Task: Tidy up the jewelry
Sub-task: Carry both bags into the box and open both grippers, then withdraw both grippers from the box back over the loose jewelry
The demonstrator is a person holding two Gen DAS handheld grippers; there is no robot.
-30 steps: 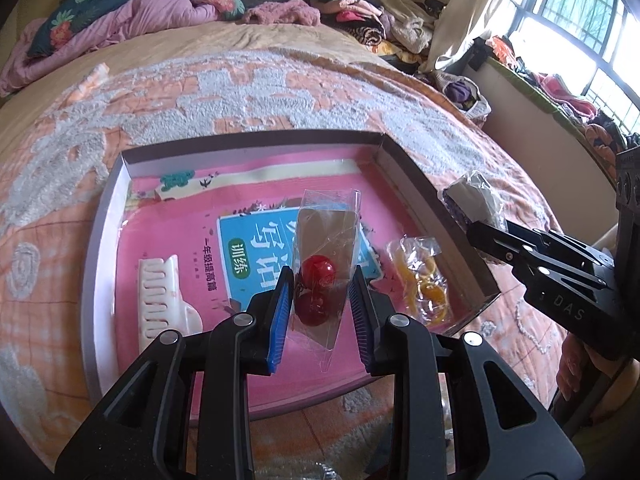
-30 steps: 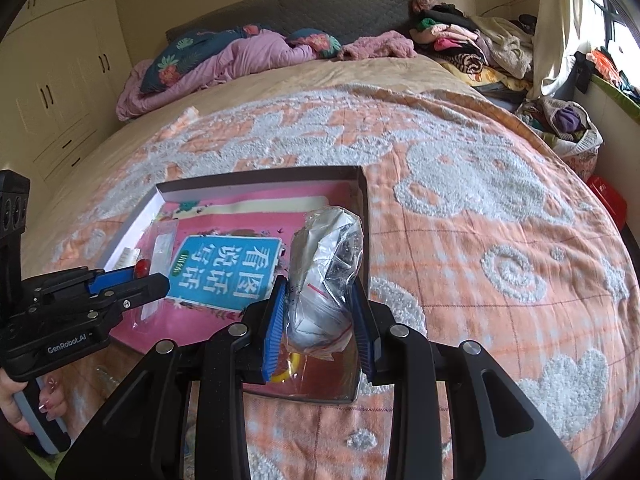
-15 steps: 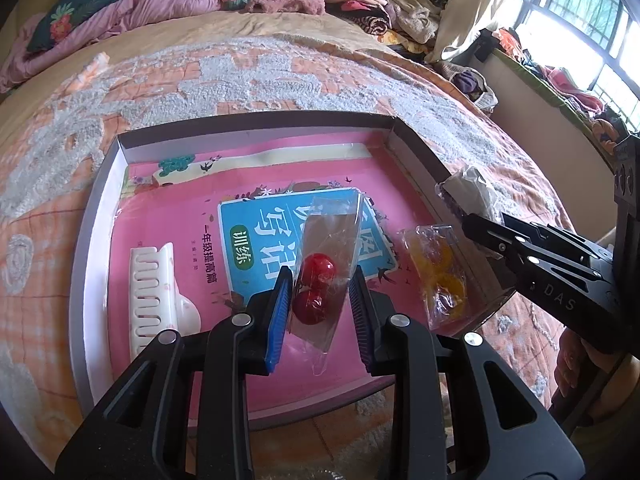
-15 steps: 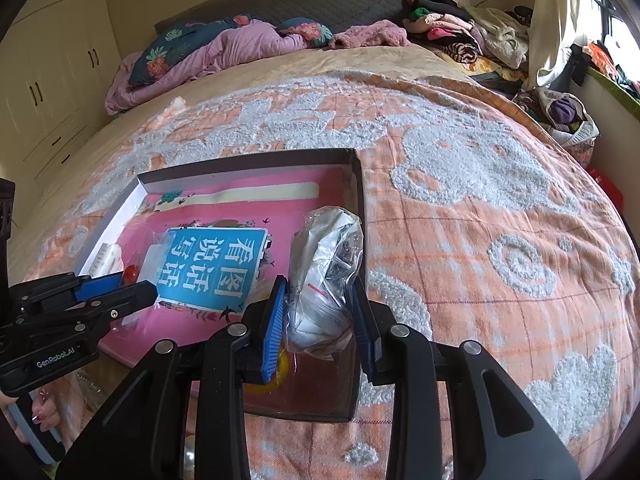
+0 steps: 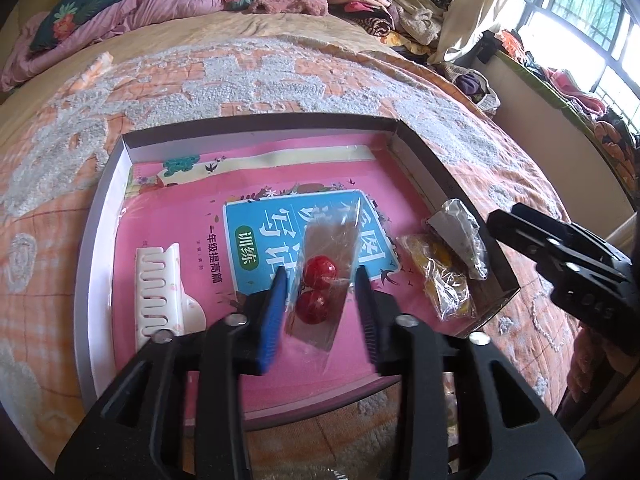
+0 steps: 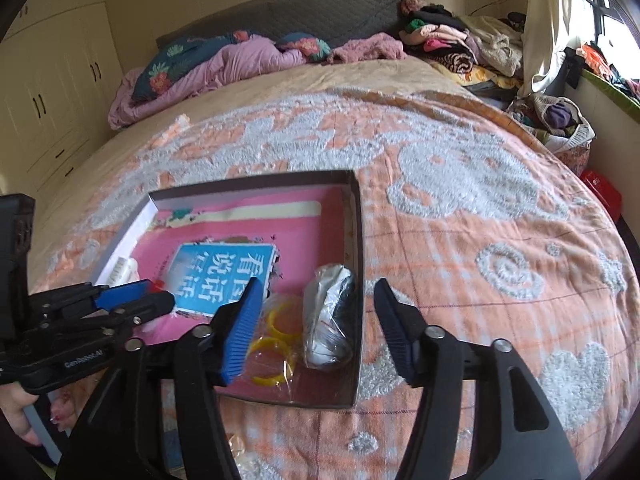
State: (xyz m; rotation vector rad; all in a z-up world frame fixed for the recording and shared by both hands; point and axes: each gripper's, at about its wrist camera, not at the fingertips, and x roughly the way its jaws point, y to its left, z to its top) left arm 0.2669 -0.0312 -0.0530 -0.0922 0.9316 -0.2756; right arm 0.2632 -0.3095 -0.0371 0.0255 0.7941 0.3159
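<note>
A shallow grey-rimmed box (image 5: pixel 256 120) (image 6: pixel 256 180) lies on the bed, lined with a pink booklet bearing a blue panel (image 5: pixel 256 236). My left gripper (image 5: pixel 320 304) hangs just above it and its jaws are opening. The clear bag of red beads (image 5: pixel 318 284) lies on the booklet between the pads, which no longer press it. My right gripper (image 6: pixel 316 292) is opening too. The silvery bag (image 6: pixel 330 320) (image 5: pixel 460 232) rests free against the box's right wall. Beside it lies a bag of yellow rings (image 6: pixel 276 332) (image 5: pixel 444 280).
A white toothed hair clip (image 5: pixel 160 292) lies at the box's left side. The box sits on an orange and white quilt (image 6: pixel 480 208). Pillows and piled clothes (image 6: pixel 448 36) fill the far end. Wardrobes (image 6: pixel 48 80) stand left, a window ledge right. A hand (image 6: pixel 16 412) grips the left tool.
Both grippers' jaws have spread apart. The red-bead bag has slipped from the left pads onto the booklet. The silvery bag has dropped from the right pads into the box's near right corner.
</note>
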